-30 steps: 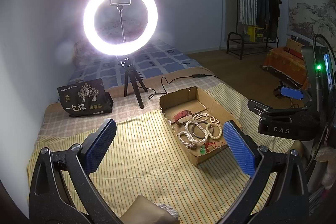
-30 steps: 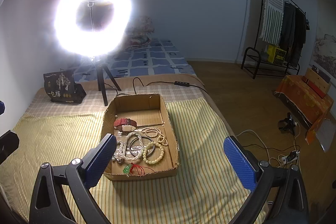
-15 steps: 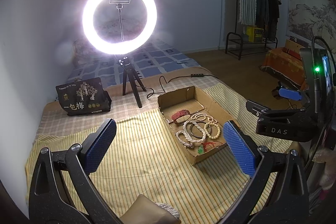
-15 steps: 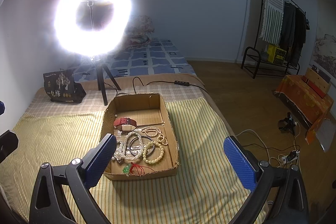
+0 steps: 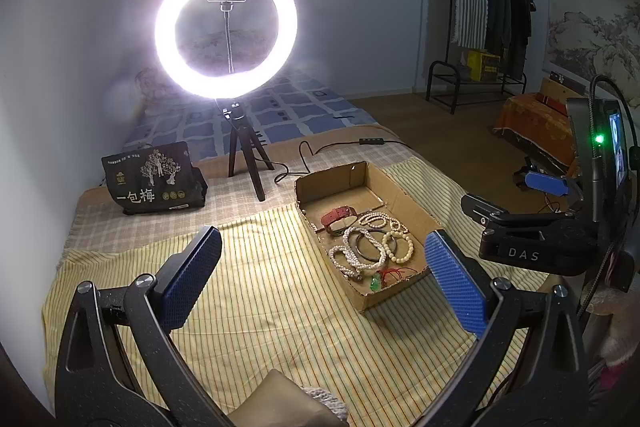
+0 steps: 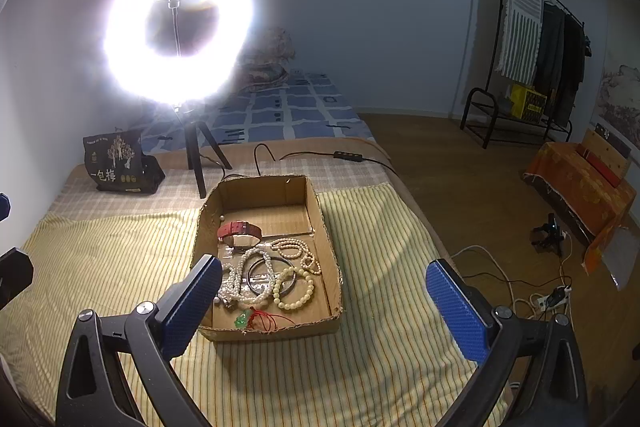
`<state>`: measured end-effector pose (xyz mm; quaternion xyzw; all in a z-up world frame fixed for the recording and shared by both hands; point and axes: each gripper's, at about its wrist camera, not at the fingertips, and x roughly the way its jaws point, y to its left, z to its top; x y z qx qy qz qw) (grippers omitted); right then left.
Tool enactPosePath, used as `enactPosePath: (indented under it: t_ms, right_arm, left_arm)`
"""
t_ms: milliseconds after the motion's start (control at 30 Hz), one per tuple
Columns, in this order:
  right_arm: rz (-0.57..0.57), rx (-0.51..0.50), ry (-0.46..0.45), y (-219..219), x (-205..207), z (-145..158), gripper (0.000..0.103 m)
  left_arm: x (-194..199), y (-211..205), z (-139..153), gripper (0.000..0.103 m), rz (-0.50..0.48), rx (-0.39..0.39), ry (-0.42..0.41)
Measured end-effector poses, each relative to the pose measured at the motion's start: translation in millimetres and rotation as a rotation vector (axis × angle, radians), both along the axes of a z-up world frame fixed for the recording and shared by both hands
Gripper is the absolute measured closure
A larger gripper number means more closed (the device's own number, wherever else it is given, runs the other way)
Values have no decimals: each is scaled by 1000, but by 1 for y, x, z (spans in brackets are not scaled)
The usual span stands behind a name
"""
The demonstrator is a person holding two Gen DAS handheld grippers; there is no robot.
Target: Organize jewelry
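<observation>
Both hand-held grippers, left (image 5: pixel 322 281) and right (image 6: pixel 324 309), hover above the bed (image 6: pixel 380 367) with jaws spread wide, holding nothing. The jewelry (image 6: pixel 266 271) lies in a heap inside an open cardboard box (image 6: pixel 324 227) on the striped cover, in front of a lit ring light (image 5: pixel 226 29).

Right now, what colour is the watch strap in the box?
Red; the watch strap shows best in the right wrist view.
</observation>
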<state>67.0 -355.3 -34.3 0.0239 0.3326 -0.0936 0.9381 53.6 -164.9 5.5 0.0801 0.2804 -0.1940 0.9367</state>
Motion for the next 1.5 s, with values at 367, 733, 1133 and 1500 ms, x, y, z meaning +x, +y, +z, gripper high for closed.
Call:
enactPosePath:
  t_ms: [367,733,1133,1500]
  right_arm:
    - [5,5,15,1,1,-3,0]
    - [5,6,18,-1,2,-2,0]
    - [6,5,21,-1,2,-4,0]
    - [6,5,21,-1,3,-3,0]
  left_arm:
    - [-2,0,1,0,9,5,-21]
    - [3,2,1,0,30,5,5]
    - [5,3,1,0,33,-23,29]
    - [4,3,0,0,33,-22,27]
